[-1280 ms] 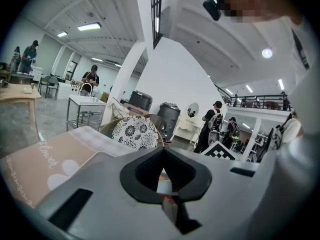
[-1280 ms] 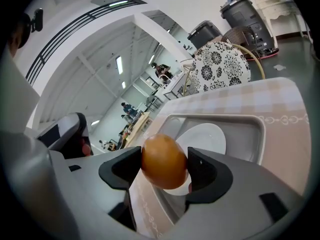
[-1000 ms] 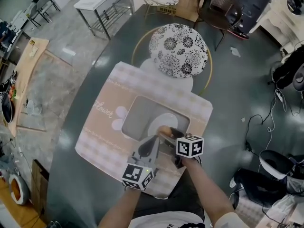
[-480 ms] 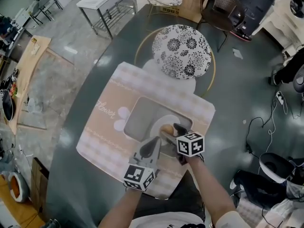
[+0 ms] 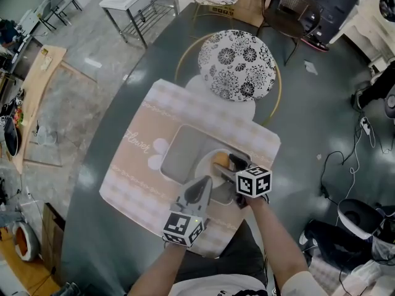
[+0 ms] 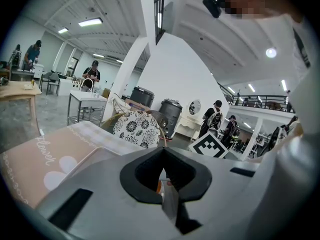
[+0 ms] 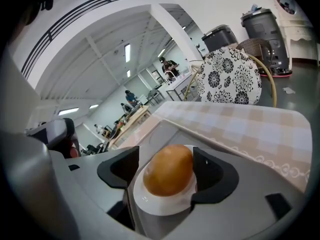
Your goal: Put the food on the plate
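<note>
A golden-brown bun (image 7: 169,170) rests on a small white plate (image 7: 150,205), with the jaws of my right gripper (image 7: 166,166) shut against its two sides. From above, the bun (image 5: 220,159) sits on the plate (image 5: 207,165) inside the grey tray (image 5: 179,150), and my right gripper (image 5: 230,164) reaches in from the near right. My left gripper (image 5: 201,187) hovers just short of the plate's near edge, jaws shut and holding nothing. Its own view shows the left gripper (image 6: 162,176) with only a thin slit between the jaws.
The tray lies in a pink checked placemat (image 5: 139,165) on a dark round table (image 5: 99,134). A chair with a black-and-white floral cushion (image 5: 236,63) stands at the far side. Other tables, chairs and people are farther off.
My right gripper has carried the bun forward and right, from the plate's near edge to over its middle. The left gripper has barely shifted.
</note>
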The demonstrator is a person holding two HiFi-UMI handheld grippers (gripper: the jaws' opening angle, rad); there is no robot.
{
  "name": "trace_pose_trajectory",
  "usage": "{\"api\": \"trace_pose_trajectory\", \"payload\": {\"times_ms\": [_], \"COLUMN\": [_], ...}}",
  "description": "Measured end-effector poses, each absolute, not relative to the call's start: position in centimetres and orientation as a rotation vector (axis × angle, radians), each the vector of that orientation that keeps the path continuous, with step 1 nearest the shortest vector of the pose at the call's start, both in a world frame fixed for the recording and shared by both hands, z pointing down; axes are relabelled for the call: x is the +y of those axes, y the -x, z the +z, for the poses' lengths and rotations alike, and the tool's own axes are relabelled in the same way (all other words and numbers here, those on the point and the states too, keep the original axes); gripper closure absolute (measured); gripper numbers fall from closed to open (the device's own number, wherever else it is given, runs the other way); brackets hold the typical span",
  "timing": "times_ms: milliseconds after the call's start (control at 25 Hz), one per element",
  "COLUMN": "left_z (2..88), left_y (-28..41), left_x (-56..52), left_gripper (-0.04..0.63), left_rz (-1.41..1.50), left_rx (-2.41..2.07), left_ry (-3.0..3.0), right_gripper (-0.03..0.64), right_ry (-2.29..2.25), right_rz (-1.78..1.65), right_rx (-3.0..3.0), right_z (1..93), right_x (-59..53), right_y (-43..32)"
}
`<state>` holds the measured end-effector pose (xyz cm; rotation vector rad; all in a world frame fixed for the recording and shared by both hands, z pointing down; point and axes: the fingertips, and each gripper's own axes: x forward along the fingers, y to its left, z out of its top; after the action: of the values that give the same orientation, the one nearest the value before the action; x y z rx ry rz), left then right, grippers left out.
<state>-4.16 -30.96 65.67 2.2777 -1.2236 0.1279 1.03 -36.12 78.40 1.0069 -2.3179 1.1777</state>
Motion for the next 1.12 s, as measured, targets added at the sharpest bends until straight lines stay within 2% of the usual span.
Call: {"api": "trace_pose_trajectory", "payload": {"times_ms": [320,840,880,960,1040,1120], "left_z": [64.7,58.3,57.7,56.5,55.3,54.1], "left_y": [3.6,3.0,2.9,2.8,2.9,3.0], "left_x": [-30.8,-28.7,-28.4,-27.5,-26.7,-26.1], "left_gripper": [0.589,0.589,0.588,0.589,0.589,0.588], "left_rz": [0.142,0.147,0.152,0.157,0.155,0.147], "left_rx": [-1.22,-1.194,-1.189,-1.18,-1.177,-1.18], "left_ry": [-2.272,-2.333,-2.343,-2.36,-2.369,-2.376], "right_gripper": [0.314,0.322,0.343,0.47,0.531,0.551], "right_ry": [-1.028,-1.036,-1.057,-1.108,-1.151,-1.18], "right_rz": [1.127,0.894,0.882,0.874,0.881,0.892], "right_rx": [-2.33,-2.574,-2.589,-2.607,-2.618,-2.634], "right_z": [76.4,63.0,62.0,60.0,58.2,56.3], "right_x": [-35.9,-31.3,-30.9,-29.9,-29.0,-28.3], "right_y": [-1.8,-1.0,-1.1,-1.4,-1.7,-1.7]}}
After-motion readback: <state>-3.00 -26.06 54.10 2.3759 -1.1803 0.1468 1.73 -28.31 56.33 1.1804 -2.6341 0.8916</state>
